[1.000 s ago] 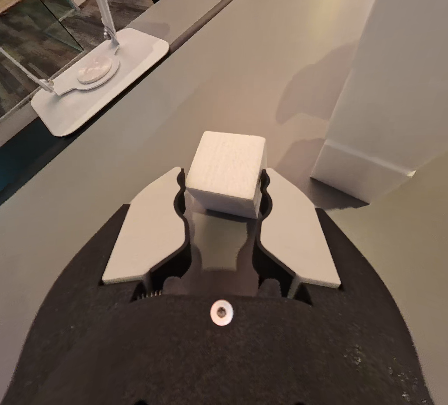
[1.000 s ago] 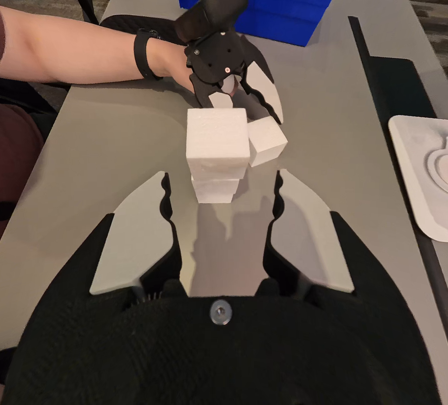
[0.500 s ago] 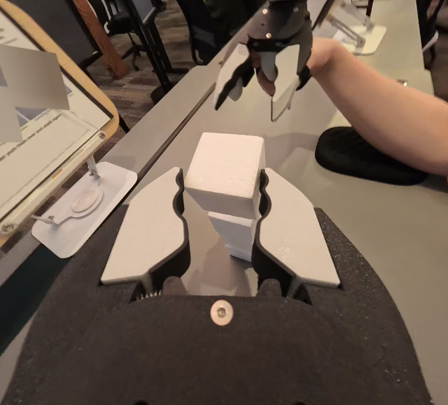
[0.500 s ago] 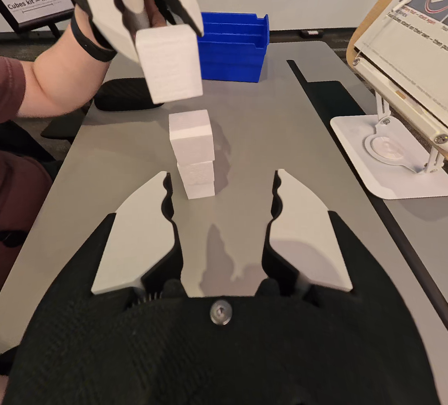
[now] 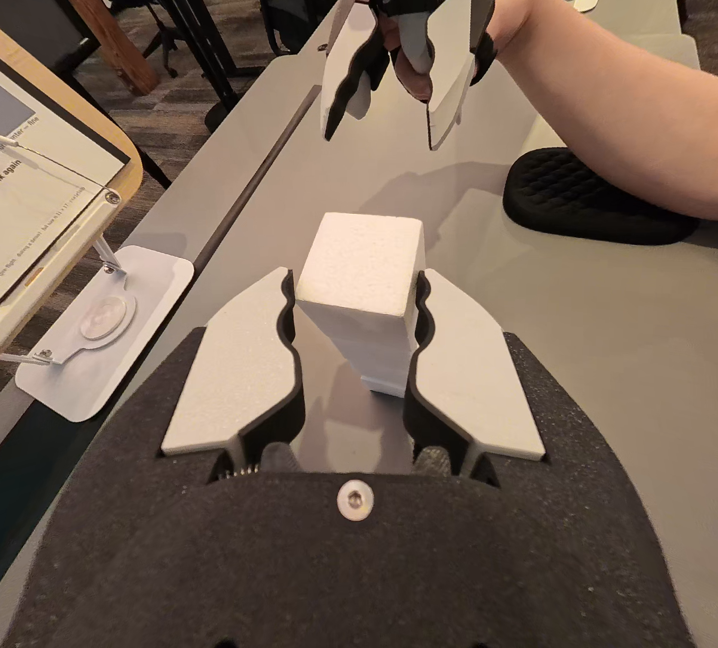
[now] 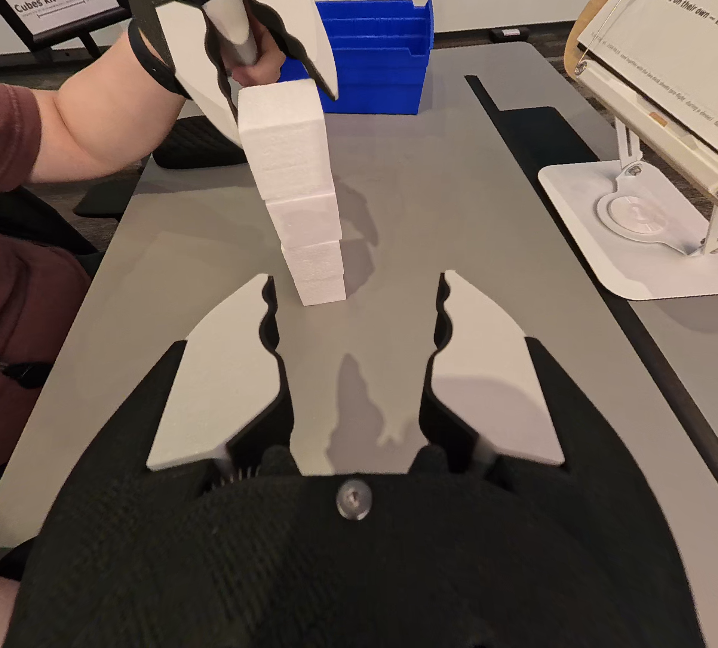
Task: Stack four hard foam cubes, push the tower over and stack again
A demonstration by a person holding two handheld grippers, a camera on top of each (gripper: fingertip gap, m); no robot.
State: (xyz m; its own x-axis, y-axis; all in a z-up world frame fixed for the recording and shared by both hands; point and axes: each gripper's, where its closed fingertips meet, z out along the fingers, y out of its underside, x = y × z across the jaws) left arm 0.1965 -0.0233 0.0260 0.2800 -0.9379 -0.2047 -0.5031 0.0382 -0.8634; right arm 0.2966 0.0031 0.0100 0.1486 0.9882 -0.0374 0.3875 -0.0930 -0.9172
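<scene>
So the tower [image 6: 307, 202] of white foam cubes is standing four high on the grey worktop [image 6: 427, 202], roughly dead centre, leaning a touch in the wide-angle right wrist view. The left tool [image 5: 355, 289] has its two fingers on either side of the top cube [image 5: 359, 272], right up against its sides, so it looks like it's gripping that cube while the cube sits on the three below it. In the right wrist view you see that same tool coming in from 11 o'clock, fingertips straddling the top cube. The right tool [image 6: 355, 293] is wide open with nothing between its fingers, hanging back at about 6 o'clock from the tower, clearly apart from it. Behind the tower at 12 o'clock there's a blue bin [image 6: 373, 54], and off at 3 o'clock a white stand [image 6: 621, 233] carrying a board with a printed sheet. A black pad [image 6: 194, 144] lies at 10 o'clock under the person's forearm.
</scene>
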